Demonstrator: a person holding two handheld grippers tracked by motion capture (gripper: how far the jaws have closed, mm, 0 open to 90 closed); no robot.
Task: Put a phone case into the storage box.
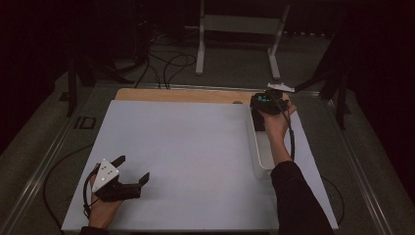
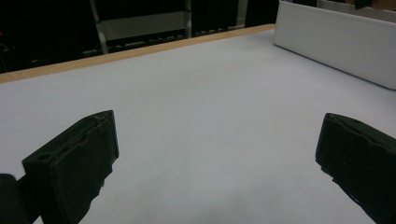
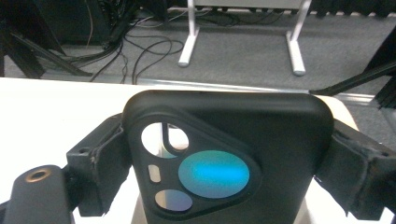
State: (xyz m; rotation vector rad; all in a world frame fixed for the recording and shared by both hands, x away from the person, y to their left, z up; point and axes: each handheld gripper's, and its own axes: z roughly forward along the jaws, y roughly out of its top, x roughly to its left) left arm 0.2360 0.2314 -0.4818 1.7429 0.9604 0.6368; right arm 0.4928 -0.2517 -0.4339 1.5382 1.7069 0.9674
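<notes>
At the lower left of the high view the left gripper rests low on the table, held in the person's left hand. Its jaws stand wide apart with nothing between them — the left gripper view shows bare white surface in the gap and the wall of a white tray at its upper right.

Farther up, in the right half of the high view, the white tray lies lengthwise along the table's right side, and the person's right forearm reaches over it. At the upper right of that view the right gripper hangs over the tray's far end, close to the table's wooden back edge.

In the right gripper view a black phone case sits squarely between the jaws, which press on its two long sides. Its long axis runs up the frame, away from the camera, its top edge lies across the upper middle, and its camera cut-out faces the lens with a blue-green sheen in the largest opening.

The case lies far from the left gripper, toward the upper right of the high view, and the right hand already has it. Whether it touches the tray below cannot be told. Any set-down probably turns on the case's length lining up with the tray's.
</notes>
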